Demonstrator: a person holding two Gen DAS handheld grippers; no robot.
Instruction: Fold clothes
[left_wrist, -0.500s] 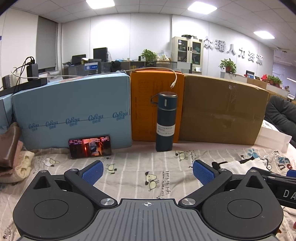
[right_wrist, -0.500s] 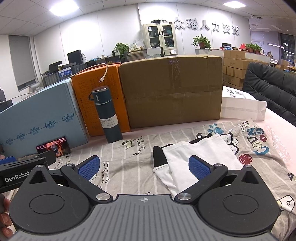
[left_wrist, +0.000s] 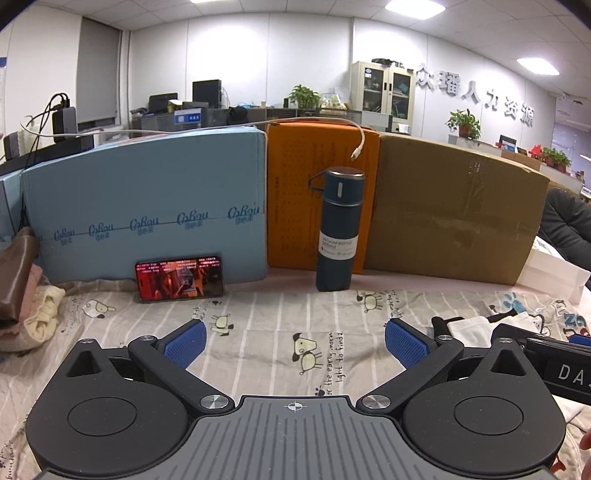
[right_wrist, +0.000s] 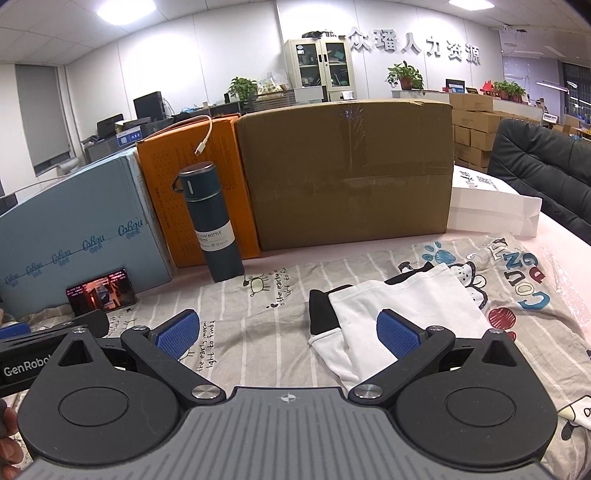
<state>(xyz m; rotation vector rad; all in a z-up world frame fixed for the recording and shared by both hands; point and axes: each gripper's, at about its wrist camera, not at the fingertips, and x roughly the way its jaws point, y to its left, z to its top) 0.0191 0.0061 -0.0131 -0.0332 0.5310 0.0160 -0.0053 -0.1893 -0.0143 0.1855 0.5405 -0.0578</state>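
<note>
A folded white garment with black trim (right_wrist: 402, 306) lies on the striped cartoon-print sheet (right_wrist: 258, 325), just ahead of my right gripper's right finger. My right gripper (right_wrist: 288, 332) is open and empty, hovering above the sheet. My left gripper (left_wrist: 295, 341) is open and empty over bare sheet (left_wrist: 277, 317); the garment's edge (left_wrist: 469, 325) shows at its right, next to the other gripper's body (left_wrist: 554, 365). A pile of brown, pink and cream clothes (left_wrist: 26, 295) lies at the far left.
A dark blue vacuum bottle (left_wrist: 338, 229) stands at the back of the sheet. Behind it stand a light blue box (left_wrist: 147, 206), an orange box (left_wrist: 291, 195) and a brown carton (left_wrist: 450, 206). A phone (left_wrist: 180, 277) leans on the blue box. A white bag (right_wrist: 491, 210) sits back right.
Both grippers stay open and nearly still; the views shift only slightly.
</note>
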